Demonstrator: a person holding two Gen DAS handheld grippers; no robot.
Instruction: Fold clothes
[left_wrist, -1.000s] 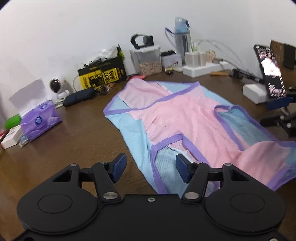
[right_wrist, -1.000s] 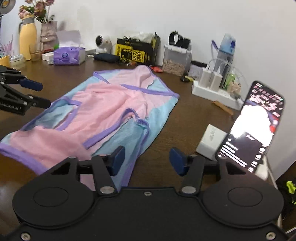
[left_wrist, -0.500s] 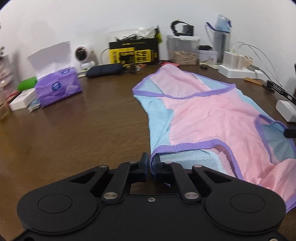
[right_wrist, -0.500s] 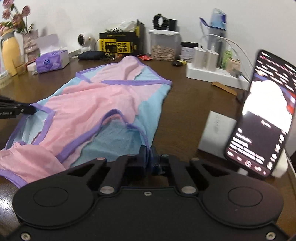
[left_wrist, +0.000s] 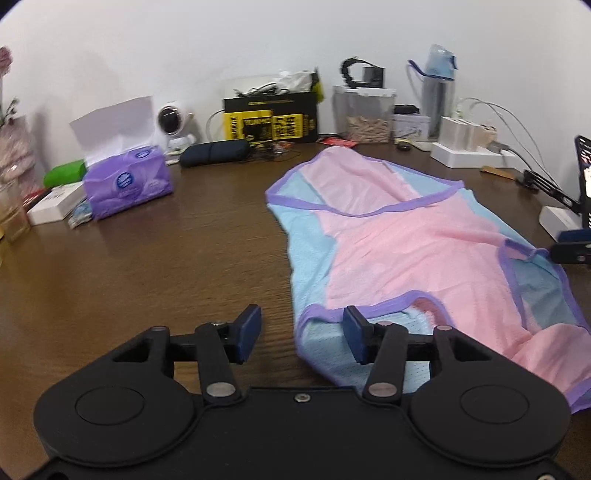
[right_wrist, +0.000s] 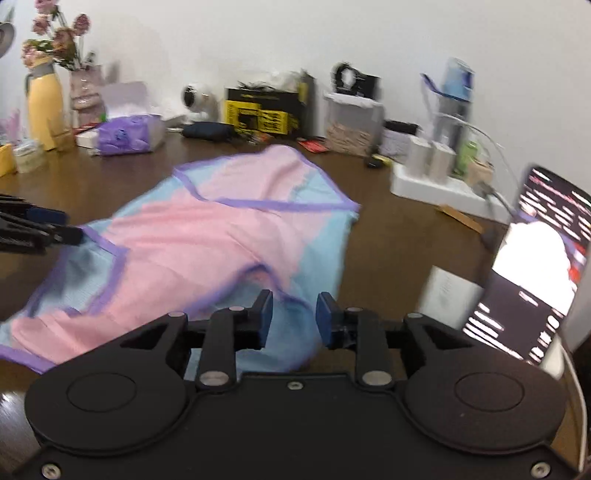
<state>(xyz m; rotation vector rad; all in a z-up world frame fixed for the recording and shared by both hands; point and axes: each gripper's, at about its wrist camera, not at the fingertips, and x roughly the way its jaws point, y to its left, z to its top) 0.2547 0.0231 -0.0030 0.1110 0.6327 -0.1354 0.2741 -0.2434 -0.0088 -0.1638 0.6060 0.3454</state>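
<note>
A sleeveless pink and light-blue top with purple trim (left_wrist: 399, 243) lies spread on the brown table (left_wrist: 166, 266). My left gripper (left_wrist: 303, 336) hovers at the top's near left corner. Its jaws are opening, and the purple-edged corner lies under the gap without being pinched. My right gripper (right_wrist: 294, 319) hangs over the light-blue armhole part of the top (right_wrist: 207, 236) at its near right side. Its jaws are opening too, and the pads do not press on the cloth below. Each gripper shows at the edge of the other's view: the right gripper (left_wrist: 570, 247), the left gripper (right_wrist: 37, 225).
A lit phone on a stand (right_wrist: 535, 258) and a white box (right_wrist: 448, 291) stand close on the right. Along the wall sit a purple tissue pack (left_wrist: 127, 181), a small camera (left_wrist: 170, 122), a yellow-black box (left_wrist: 271, 118), a power strip (left_wrist: 469, 151) and a water bottle (left_wrist: 437, 85).
Both grippers shut half a second ago and now stand partly open again. The left view has swung so the top lies more to the right. The top itself has stayed flat.
</note>
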